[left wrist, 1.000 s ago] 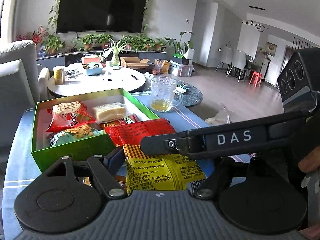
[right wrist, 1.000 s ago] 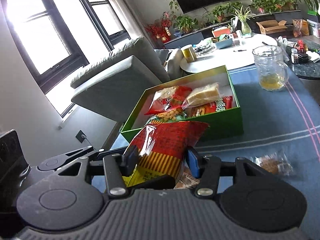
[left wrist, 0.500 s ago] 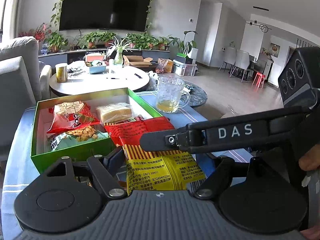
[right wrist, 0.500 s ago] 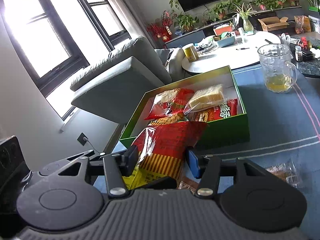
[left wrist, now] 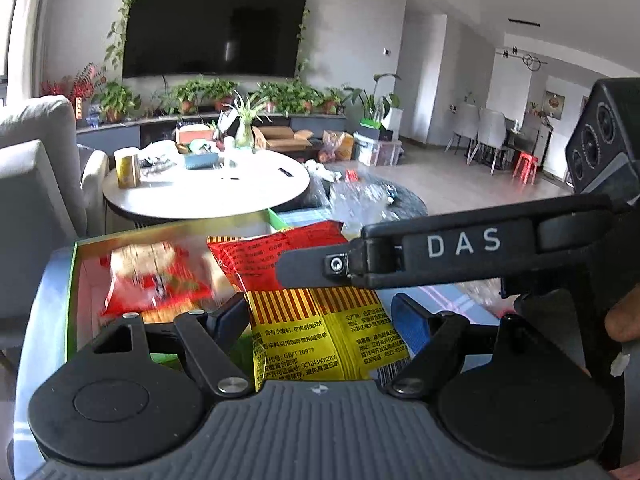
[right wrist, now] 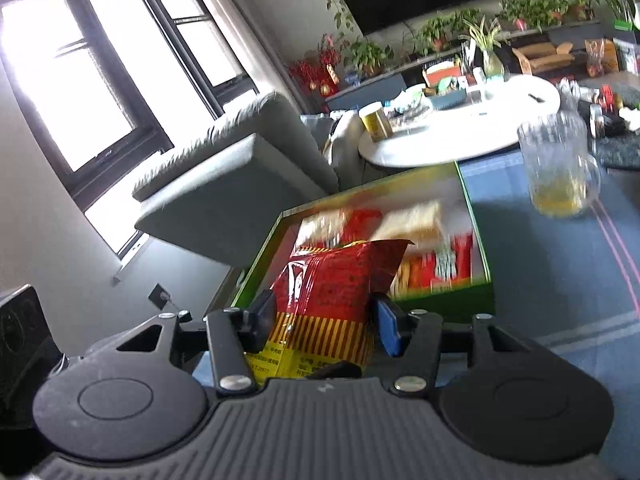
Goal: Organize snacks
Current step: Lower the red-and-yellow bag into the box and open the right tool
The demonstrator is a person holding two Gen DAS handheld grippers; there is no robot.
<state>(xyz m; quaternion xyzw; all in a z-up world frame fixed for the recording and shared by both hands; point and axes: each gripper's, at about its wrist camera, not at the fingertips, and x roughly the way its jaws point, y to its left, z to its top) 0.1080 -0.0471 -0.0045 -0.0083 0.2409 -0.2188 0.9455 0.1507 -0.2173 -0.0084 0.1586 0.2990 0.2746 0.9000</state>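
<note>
The snack bag [left wrist: 316, 304], glossy crinkled foil, red on top, striped in the middle and yellow with printed text below, is held above the near edge of the green box [right wrist: 448, 300]. The left gripper [left wrist: 320, 320] and the right gripper [right wrist: 324, 324] both pinch it. The box holds about 4 blurred packets, mostly red.
</note>
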